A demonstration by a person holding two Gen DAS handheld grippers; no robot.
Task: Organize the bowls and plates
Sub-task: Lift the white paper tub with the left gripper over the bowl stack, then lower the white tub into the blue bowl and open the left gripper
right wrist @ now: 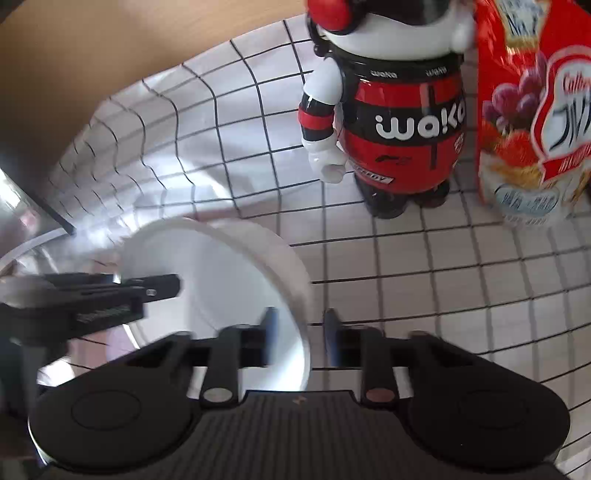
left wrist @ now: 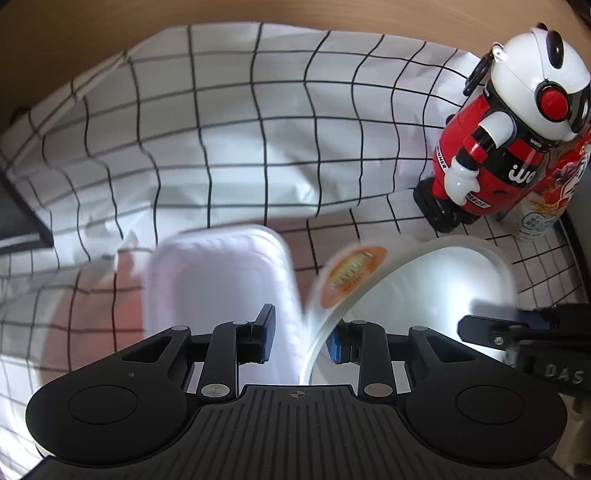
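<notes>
A white rectangular dish (left wrist: 221,288) and a white round bowl (left wrist: 424,288) with an orange sticker (left wrist: 351,277) lie side by side on the grid cloth, both blurred. My left gripper (left wrist: 301,338) stands over the place where the dish's right edge meets the bowl's rim. Its blue pads are apart and do not visibly clamp either one. In the right wrist view the bowl (right wrist: 221,280) has its right rim between the fingers of my right gripper (right wrist: 300,332), with a gap at the outer finger. A left-gripper finger (right wrist: 162,286) reaches over the bowl.
A red, white and black panda-shaped bottle (left wrist: 498,140) (right wrist: 399,122) stands at the back right, with a red cereal bag (right wrist: 535,110) beside it. The wrinkled white grid cloth (left wrist: 240,129) covers a wooden table (left wrist: 110,22). A dark object (left wrist: 18,221) sits at the left edge.
</notes>
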